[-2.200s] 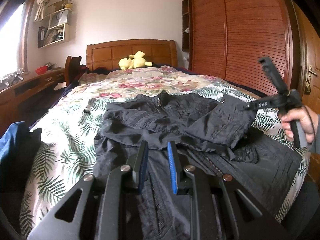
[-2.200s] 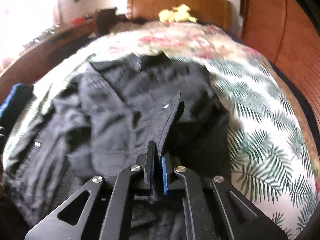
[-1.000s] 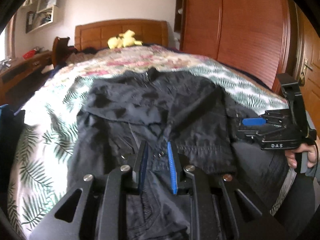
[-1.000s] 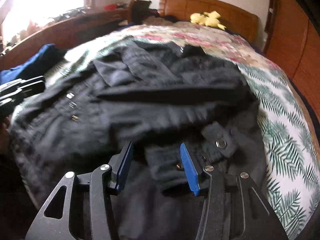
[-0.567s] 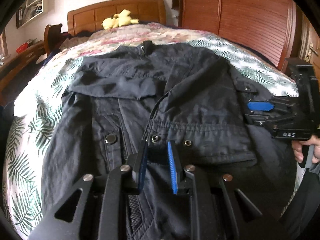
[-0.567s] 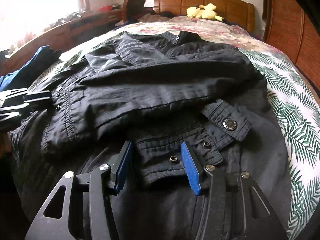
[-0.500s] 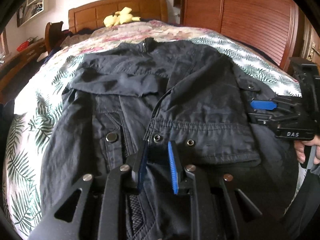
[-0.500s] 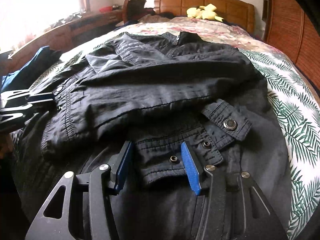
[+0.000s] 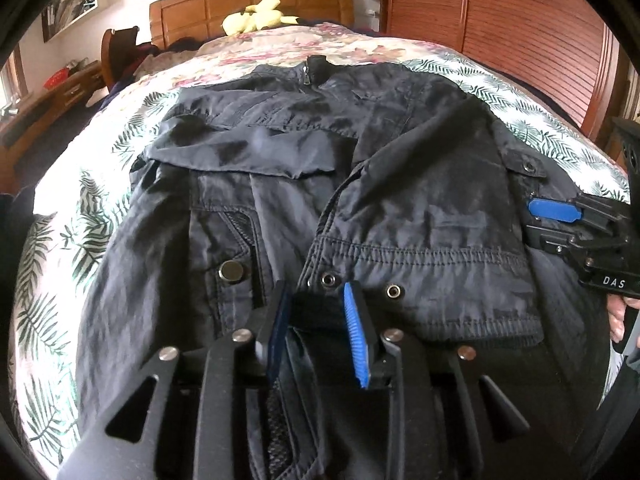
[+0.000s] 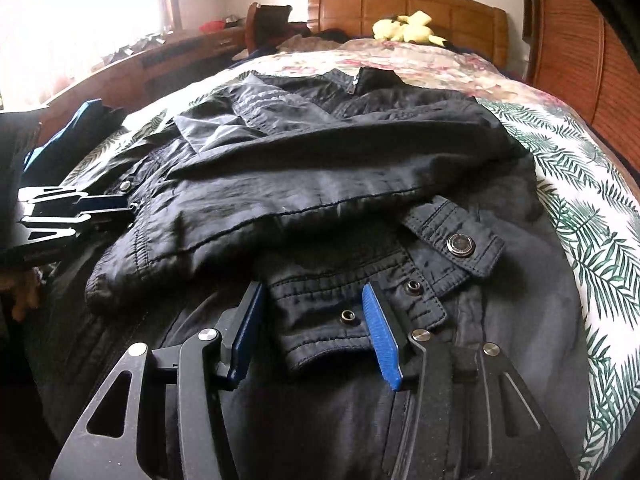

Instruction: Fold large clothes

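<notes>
Two sleeves of the dark, lightly crinkled woven jacket (image 9: 360, 200) lie folded across its chest; the jacket lies spread flat on the palm-leaf and floral print bedspread (image 9: 60, 248), collar at the far end w/ a metal zip. Left gripper (image 9: 316, 320), blue ribbed pads, is partly open over the near hem, beside a stitched cuff w/ round metal snaps. Right gripper (image 10: 312, 328) is wide open, fingers either side of the other cuff (image 10: 352, 312), not pinching it. A soft yellow plush toy (image 10: 404, 26) sits by the far wooden headboard (image 9: 248, 4).
</notes>
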`<action>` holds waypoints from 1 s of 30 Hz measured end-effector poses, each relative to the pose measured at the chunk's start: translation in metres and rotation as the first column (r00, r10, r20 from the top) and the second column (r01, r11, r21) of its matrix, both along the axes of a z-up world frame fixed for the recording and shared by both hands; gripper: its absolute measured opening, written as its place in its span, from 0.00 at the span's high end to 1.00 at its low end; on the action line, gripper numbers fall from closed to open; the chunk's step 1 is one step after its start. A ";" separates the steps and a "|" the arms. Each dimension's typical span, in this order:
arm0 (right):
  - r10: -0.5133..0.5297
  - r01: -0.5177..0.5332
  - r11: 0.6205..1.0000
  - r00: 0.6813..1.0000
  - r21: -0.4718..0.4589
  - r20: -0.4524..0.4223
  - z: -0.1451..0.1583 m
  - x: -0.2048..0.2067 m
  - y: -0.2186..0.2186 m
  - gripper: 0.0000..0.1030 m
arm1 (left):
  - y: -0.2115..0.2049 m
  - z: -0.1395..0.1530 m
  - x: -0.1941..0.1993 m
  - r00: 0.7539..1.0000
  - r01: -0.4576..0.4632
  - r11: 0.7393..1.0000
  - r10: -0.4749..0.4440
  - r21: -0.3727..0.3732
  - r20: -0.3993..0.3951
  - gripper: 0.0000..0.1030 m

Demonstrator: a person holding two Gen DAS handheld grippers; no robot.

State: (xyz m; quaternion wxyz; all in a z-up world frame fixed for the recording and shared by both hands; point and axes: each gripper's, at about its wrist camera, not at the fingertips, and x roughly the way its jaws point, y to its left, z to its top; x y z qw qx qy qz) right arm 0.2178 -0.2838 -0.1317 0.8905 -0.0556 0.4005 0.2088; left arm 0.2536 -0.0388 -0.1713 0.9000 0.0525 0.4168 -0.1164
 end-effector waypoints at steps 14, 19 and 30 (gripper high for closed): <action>0.007 -0.007 1.000 1.000 0.025 0.000 0.001 -0.001 -0.003 0.50 | 0.027 0.019 -0.049 0.998 -0.027 0.998 0.024 -0.053 -0.063 0.74; 0.013 -0.013 0.999 1.000 0.031 -0.002 0.002 -0.002 -0.005 0.50 | 0.044 0.031 -0.086 0.998 -0.066 0.998 0.065 -0.013 -0.025 0.74; 0.012 -0.012 1.000 1.000 0.009 0.007 0.002 -0.003 -0.002 0.50 | 0.095 0.021 -0.117 0.990 -0.118 0.992 0.121 0.049 -0.078 0.74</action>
